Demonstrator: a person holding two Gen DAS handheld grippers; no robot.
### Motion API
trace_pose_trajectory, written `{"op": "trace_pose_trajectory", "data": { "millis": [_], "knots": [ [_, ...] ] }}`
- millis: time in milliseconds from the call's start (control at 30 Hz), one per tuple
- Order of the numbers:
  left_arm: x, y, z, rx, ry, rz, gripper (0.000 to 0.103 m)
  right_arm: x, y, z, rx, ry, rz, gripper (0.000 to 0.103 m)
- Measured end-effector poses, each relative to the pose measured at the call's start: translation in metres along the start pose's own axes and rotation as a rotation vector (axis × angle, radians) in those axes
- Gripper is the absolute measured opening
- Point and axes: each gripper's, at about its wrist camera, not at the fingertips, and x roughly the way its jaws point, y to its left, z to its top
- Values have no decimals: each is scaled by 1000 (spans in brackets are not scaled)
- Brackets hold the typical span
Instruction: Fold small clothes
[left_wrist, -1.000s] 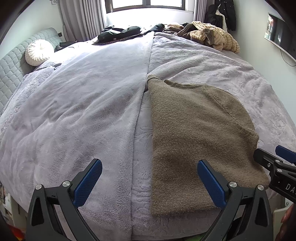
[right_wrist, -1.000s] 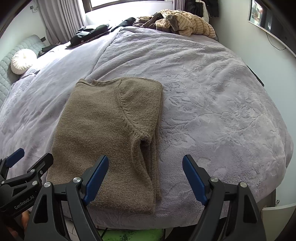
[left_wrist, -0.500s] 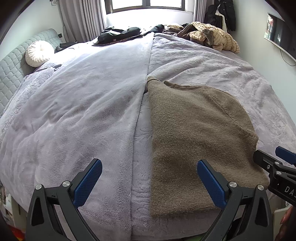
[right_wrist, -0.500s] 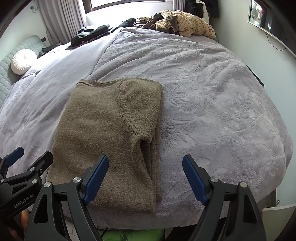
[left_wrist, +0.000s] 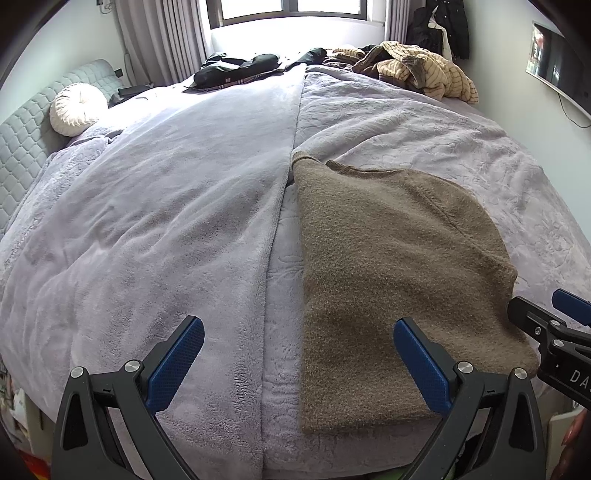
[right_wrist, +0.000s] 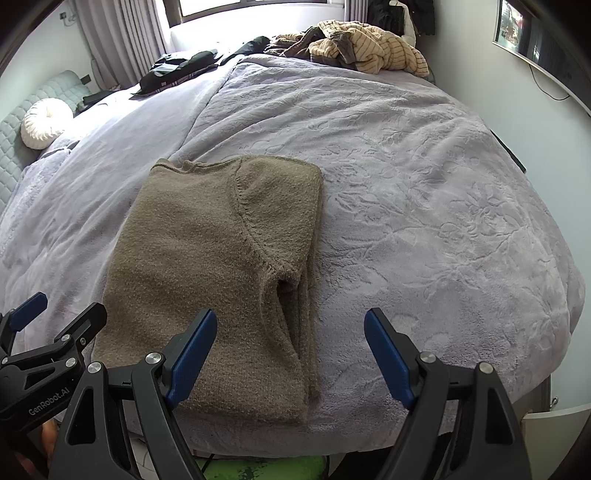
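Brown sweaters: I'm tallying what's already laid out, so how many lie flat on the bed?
1: the brown sweater lies flat near the bed's front edge. The heap of clothes at the far side may hide others.

A lilac blanket (left_wrist: 184, 221) is spread over the bed. A round white cushion (left_wrist: 75, 109) is seen at ten o'clock, black clothing (left_wrist: 236, 68) at twelve, a striped beige heap (left_wrist: 417, 70) at one, and a wall-mounted screen (left_wrist: 557, 74) at two.

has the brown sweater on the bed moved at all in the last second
No. The brown sweater keeps its place: its collar corner stays beside the blanket seam, and its near edge stays at the bed's edge in both views.
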Motion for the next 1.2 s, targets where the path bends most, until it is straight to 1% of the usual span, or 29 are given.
{"op": "trace_pose_trajectory", "data": {
  "millis": [767, 1200],
  "knots": [
    [4, -1, 1, 18, 10, -3, 103, -1, 3, -1, 1, 1, -4, 84],
    [5, 1, 2, -4, 8, -17, 103, -1, 4, -2, -1, 3, -5, 84]
  ]
}}
